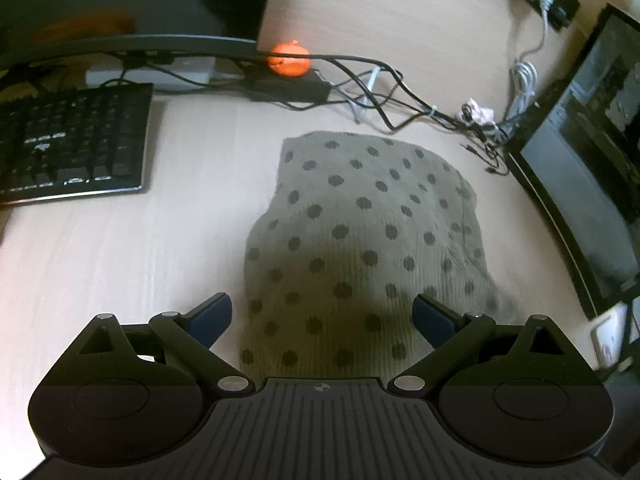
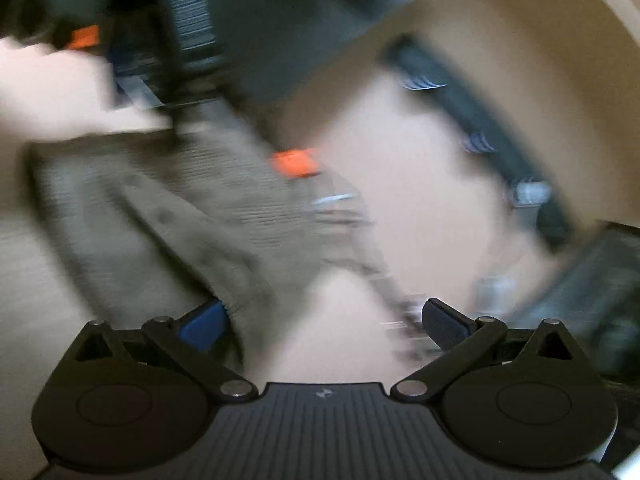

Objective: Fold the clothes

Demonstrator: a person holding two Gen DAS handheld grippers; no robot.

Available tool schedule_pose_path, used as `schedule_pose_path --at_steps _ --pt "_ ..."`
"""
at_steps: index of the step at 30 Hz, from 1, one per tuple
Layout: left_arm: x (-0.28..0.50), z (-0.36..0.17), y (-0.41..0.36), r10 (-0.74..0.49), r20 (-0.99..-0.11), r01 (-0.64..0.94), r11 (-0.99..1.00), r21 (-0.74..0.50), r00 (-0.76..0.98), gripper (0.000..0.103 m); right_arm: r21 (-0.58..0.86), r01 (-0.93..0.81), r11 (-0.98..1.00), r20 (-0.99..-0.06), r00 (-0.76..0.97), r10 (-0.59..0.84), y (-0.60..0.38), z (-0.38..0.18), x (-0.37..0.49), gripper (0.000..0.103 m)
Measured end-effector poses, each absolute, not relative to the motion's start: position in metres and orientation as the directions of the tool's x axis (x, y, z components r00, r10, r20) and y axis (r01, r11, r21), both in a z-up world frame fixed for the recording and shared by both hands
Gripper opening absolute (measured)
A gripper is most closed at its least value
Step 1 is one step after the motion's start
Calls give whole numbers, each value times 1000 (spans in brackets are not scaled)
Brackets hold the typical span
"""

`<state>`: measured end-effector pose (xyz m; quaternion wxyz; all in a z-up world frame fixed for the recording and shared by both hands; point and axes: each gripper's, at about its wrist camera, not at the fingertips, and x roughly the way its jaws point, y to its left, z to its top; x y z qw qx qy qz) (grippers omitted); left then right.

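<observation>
Left gripper (image 1: 322, 316) is spread wide, holding nothing, hanging over the near end of the dotted garment (image 1: 360, 240). Right gripper (image 2: 324, 320) is also released, with nothing between the fingers; its left pad (image 2: 204, 326) sits just beside a blurred cloth edge, and contact can't be told.

The garment lies as a rounded, compact bundle mid-surface (image 1: 100, 260), towards the right edge near the monitor (image 1: 592, 184). It looks already doubled over, though layers can't be counted. That fits either a finished fold or one awaiting another pass.

If folding goes on: grab the edge through all layers, lift low, lay corners matched, smooth flat, and keep clear of the cables (image 1: 380, 92).

Counts:
- 2 grippers
- 1 garment
- 1 keyboard (image 1: 72, 140)
- 1 orange ball (image 1: 289, 60)
- 1 monitor at the right edge
- cables tangled, uncountable

The right wrist view is motion-blurred.
</observation>
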<state>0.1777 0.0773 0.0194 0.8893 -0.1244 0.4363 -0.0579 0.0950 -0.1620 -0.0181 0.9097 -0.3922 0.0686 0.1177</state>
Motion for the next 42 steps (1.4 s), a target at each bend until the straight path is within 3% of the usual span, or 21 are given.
schedule_pose_path --at_steps 1,4,6,9,10,13,17,21,24,27,33,36,40,42 --pt "177 19 75 -214 -763 3 964 -268 609 100 -697 -203 688 -166 979 121 -170 -13 95 103" --pt "173 14 70 -211 -779 25 969 -244 591 100 -662 -154 733 -197 980 27 -196 -4 105 103" --pt "170 10 66 -210 -789 40 973 -229 577 100 -628 -227 744 -305 952 33 -207 -4 114 103" --pt "166 3 60 -217 -809 65 974 -217 547 100 -415 -492 765 -556 803 215 -223 9 124 103" --pt "164 3 60 -216 -811 71 975 -212 544 100 -327 -539 776 -585 760 282 -229 17 125 103" --pt "160 3 59 -212 -816 88 977 -196 538 100 -90 -577 812 -585 690 425 -241 44 148 103" --pt "176 29 65 -257 -751 85 962 -261 608 100 64 -468 882 -554 718 421 -238 58 205 103" --pt "221 54 60 -108 -691 39 993 -115 715 100 -14 -514 858 -528 732 430 -202 58 223 103" --pt "248 53 61 -45 -691 7 998 -58 721 100 -195 -528 827 -514 773 372 -161 39 213 103" --pt "259 47 66 -34 -709 -8 998 -55 705 101 -383 -562 734 -589 760 275 -122 -3 206 103" --pt "280 33 77 -12 -743 -36 998 -49 670 100 -251 -652 716 -563 700 440 -156 31 206 103" --pt "257 44 84 -73 -720 -24 992 -124 690 100 -153 -555 817 -541 739 401 -180 44 236 103" --pt "206 37 70 -213 -719 62 971 -230 661 100 -162 -533 831 -568 739 363 -176 25 271 103" --pt "194 21 55 -211 -754 95 976 -195 622 100 -186 -537 823 -578 737 350 -169 14 286 103"
